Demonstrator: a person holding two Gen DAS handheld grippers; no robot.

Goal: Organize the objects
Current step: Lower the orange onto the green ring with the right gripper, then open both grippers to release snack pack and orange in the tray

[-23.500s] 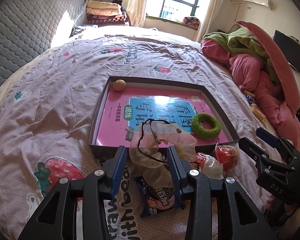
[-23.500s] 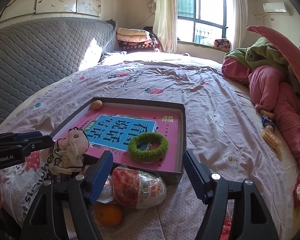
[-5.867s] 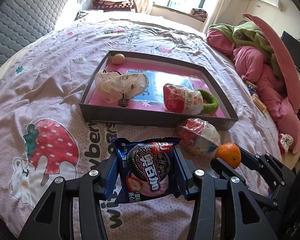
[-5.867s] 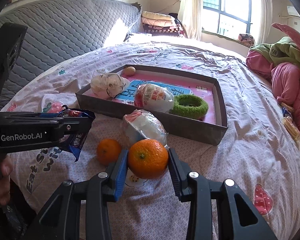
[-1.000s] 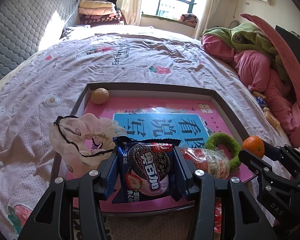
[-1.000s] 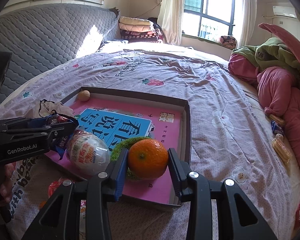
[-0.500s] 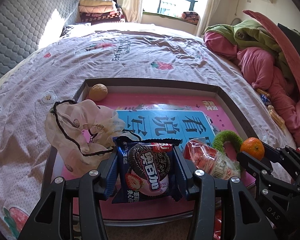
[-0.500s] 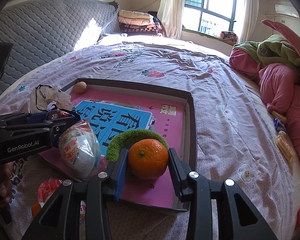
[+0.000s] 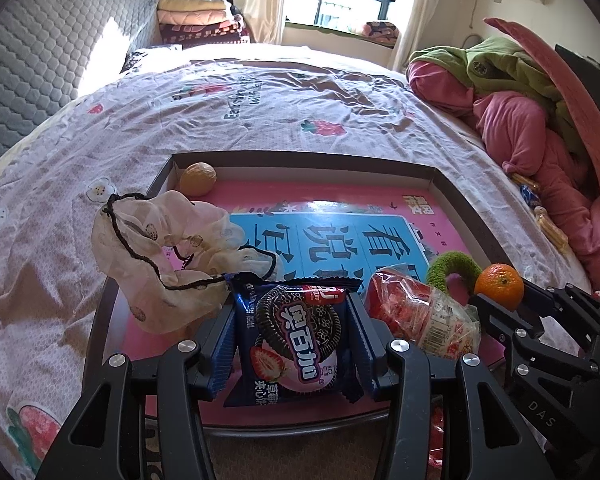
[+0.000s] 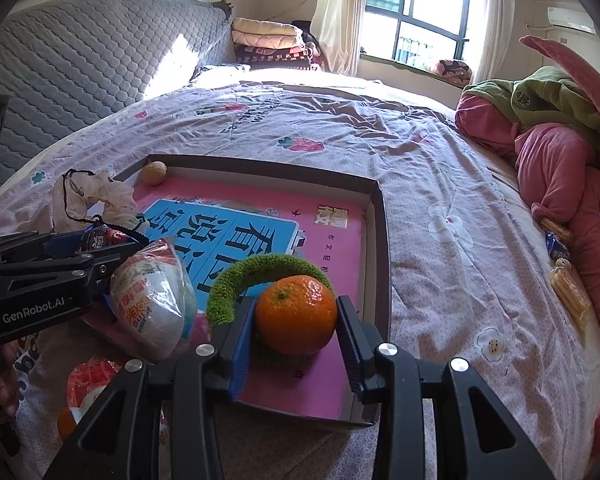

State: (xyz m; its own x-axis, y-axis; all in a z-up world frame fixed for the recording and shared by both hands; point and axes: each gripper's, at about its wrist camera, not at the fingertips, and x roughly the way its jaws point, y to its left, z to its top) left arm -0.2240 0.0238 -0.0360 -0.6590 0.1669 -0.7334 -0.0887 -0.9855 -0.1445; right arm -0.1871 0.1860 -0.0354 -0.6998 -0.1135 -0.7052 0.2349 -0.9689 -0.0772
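My left gripper is shut on a dark blue cookie packet and holds it over the near edge of the grey box. My right gripper is shut on an orange, low over the box's near right part, against the green ring. The orange also shows in the left wrist view. In the box lie a pink book, a cream cloth pouch, a walnut and a red-and-white wrapped snack.
Another wrapped snack and a second orange lie on the quilt in front of the box. Pink and green bedding is piled at the right. A grey padded headboard stands at the left.
Both grippers have come a little lower and closer over the box with their loads. The orange now sits against the green ring.
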